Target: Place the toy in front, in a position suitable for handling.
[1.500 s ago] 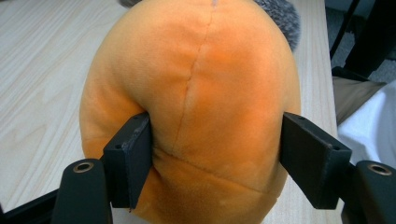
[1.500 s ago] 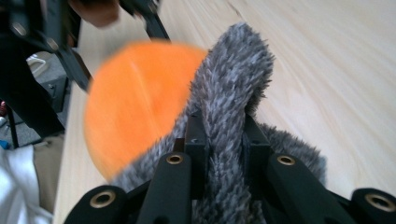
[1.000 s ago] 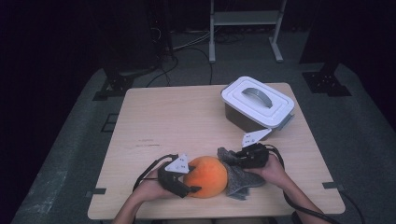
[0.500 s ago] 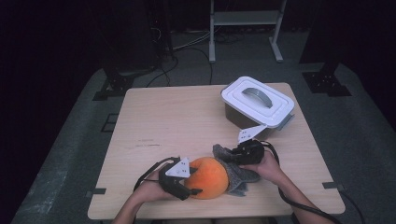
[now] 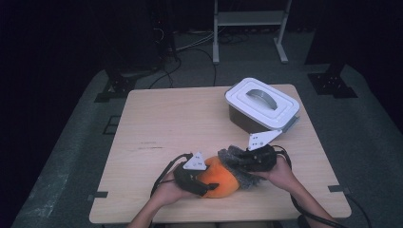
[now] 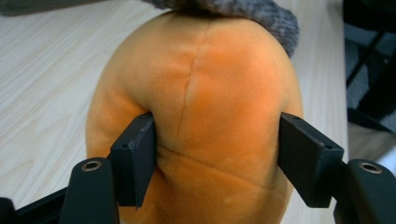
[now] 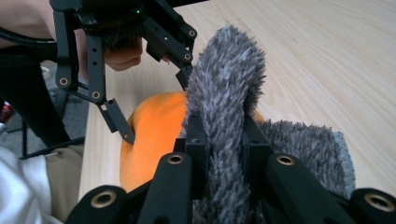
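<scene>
Between my left claw [image 6: 217, 158]'s matt black plastic jaws I see smooth orange plush [image 6: 210, 107], stitched seams. My right claw [image 7: 219, 140] pinches shaggy grey fur cloth [image 7: 224, 88]. Beneath both: pale, matt wood-grain tabletop [image 5: 171, 123].

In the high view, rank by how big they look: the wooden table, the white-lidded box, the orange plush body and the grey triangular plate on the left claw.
1. Light wooden table
2. White-lidded box
3. Orange plush body
4. Grey triangular plate
</scene>
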{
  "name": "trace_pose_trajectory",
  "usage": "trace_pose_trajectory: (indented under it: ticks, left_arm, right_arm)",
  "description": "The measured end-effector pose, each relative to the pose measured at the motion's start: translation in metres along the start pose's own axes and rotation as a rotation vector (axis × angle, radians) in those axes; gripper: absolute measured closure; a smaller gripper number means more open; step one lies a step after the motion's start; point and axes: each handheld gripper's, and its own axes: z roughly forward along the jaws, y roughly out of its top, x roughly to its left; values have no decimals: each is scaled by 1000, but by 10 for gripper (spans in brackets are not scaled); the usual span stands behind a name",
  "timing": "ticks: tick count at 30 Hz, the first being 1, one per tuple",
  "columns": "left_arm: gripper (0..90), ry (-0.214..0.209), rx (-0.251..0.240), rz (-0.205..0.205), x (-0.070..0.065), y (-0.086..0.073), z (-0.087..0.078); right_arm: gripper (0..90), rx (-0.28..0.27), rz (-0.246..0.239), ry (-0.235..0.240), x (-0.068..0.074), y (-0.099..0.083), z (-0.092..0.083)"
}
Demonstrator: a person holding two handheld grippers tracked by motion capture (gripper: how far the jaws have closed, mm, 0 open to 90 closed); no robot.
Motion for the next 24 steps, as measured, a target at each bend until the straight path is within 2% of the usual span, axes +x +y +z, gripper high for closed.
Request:
trace_pose_trajectory:
  ticks: [2, 6, 10, 13, 15, 16, 17, 19, 22, 24]
  left_arm:
    - [325, 7, -14, -12, 0, -1, 0]
    - [292, -5, -27, 2, -1, 1, -2]
    - [281, 1, -36, -10, -1, 2, -2]
    - [287, 33, -60, -49, 0, 7, 1]
    - [287, 39, -66, -59, 1, 8, 2]
    - [285, 54, -75, -75, 3, 10, 5]
    - [280, 54, -75, -78, 4, 11, 5]
    - [267, 48, -68, -59, 4, 10, 3]
    - [216, 25, -90, -48, 6, 8, -3]
    - [189, 18, -81, -31, 6, 7, -8]
  right_arm:
    - [768, -4, 13, -5, -2, -4, -1]
    - [770, -2, 77, -17, -13, -27, -5]
    - [769, 20, 117, -34, -18, -41, -11]
    - [768, -7, 97, -38, -13, -36, -17]
    - [768, -30, 65, -28, -6, -26, -18]
    - [767, -38, 41, -20, -2, -19, -16]
    - [767, -25, 15, -26, 2, -15, -14]
    - [768, 1, -10, -38, 4, -12, -10]
    - [768, 2, 17, -36, -2, -19, -8]
    - [768, -3, 43, -51, -8, -26, -11]
